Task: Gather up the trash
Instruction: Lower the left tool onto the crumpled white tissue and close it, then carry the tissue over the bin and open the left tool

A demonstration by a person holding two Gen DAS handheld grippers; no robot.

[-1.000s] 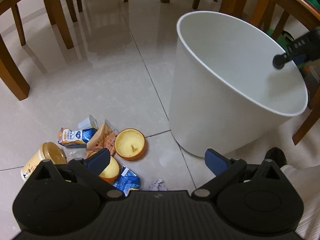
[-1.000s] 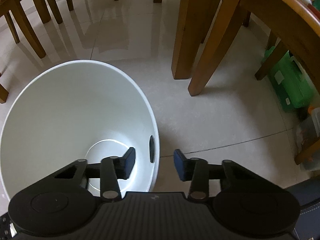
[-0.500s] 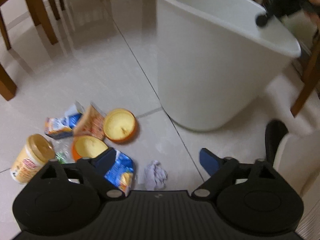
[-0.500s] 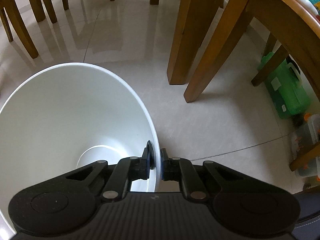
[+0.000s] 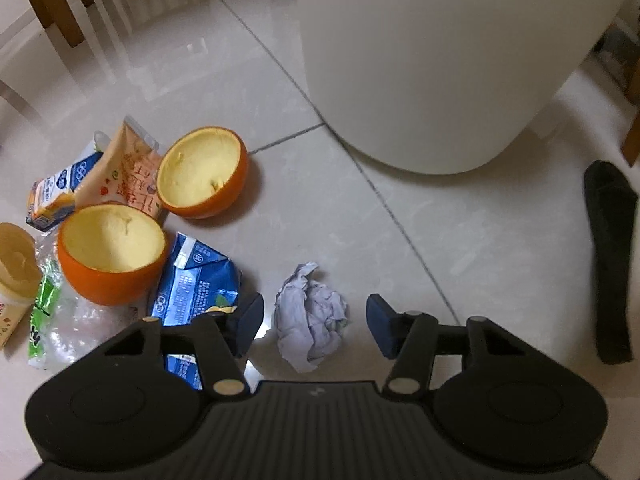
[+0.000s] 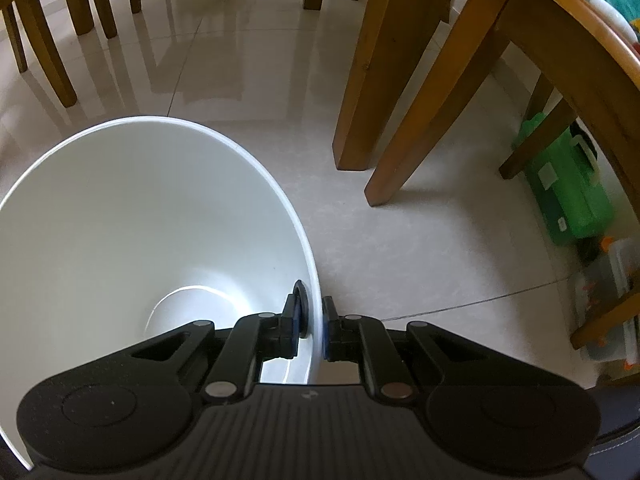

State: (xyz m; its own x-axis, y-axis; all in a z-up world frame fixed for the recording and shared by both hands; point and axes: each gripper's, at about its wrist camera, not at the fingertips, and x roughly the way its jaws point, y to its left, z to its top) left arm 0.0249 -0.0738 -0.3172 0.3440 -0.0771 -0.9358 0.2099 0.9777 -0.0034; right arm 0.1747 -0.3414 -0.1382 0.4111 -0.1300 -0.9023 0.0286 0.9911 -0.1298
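In the left wrist view my left gripper [image 5: 314,326] is open low over the tiled floor, with a crumpled pale tissue [image 5: 310,316] lying between its fingers, untouched as far as I can tell. Left of it lie a flattened blue carton [image 5: 196,286], two hollow orange peel halves [image 5: 112,248] [image 5: 202,172], an orange snack wrapper [image 5: 128,172], another small carton [image 5: 52,192], a clear plastic bag [image 5: 48,320] and a tan cup [image 5: 14,268]. The white bin [image 5: 440,60] stands just beyond. My right gripper [image 6: 312,324] is shut on the white bin's rim [image 6: 316,308]; the bin is empty inside.
A black slipper-like object [image 5: 610,260] lies on the floor at the right in the left wrist view. Wooden table legs [image 6: 380,80] and chair legs [image 6: 44,40] stand around the bin. A green box [image 6: 568,196] and a clear container [image 6: 612,300] sit under the table edge at the right.
My left gripper dropped toward the floor and moved right until the tissue lay between its fingers. My right gripper closed from open onto the bin's rim.
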